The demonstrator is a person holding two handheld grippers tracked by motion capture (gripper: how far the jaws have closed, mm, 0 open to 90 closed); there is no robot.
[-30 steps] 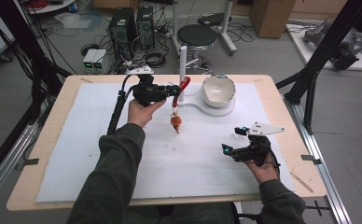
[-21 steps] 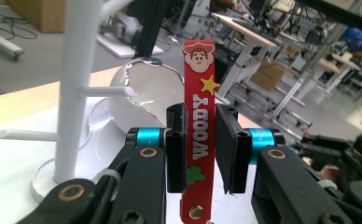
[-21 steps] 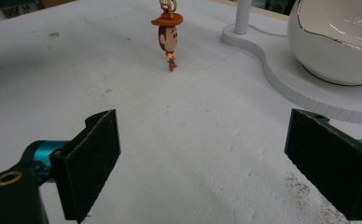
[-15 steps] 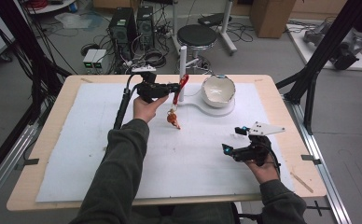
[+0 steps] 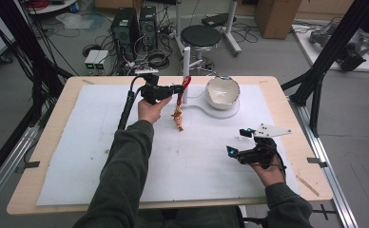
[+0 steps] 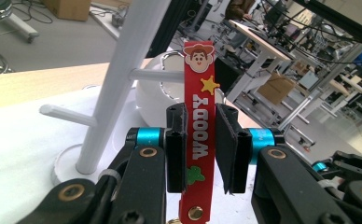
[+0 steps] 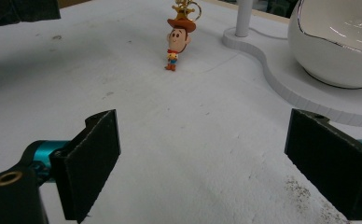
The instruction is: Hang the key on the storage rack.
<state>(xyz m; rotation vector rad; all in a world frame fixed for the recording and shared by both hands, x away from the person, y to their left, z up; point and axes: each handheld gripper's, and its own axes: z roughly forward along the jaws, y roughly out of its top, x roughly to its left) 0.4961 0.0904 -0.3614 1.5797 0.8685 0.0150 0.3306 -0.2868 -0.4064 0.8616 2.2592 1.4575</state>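
Lettering "WOODY" on red strap [image 6: 198,140], legible in left gripper view, pinched by left gripper [image 6: 200,147]. Right gripper [image 7: 207,163] spread wide; its view shows dangling cowboy figure [image 7: 177,39].

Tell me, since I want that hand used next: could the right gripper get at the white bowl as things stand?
Probably yes. The right gripper is open and holds nothing, and bare mat lies between it and the white bowl. The left gripper, holding the red strap, stays beside the stand.
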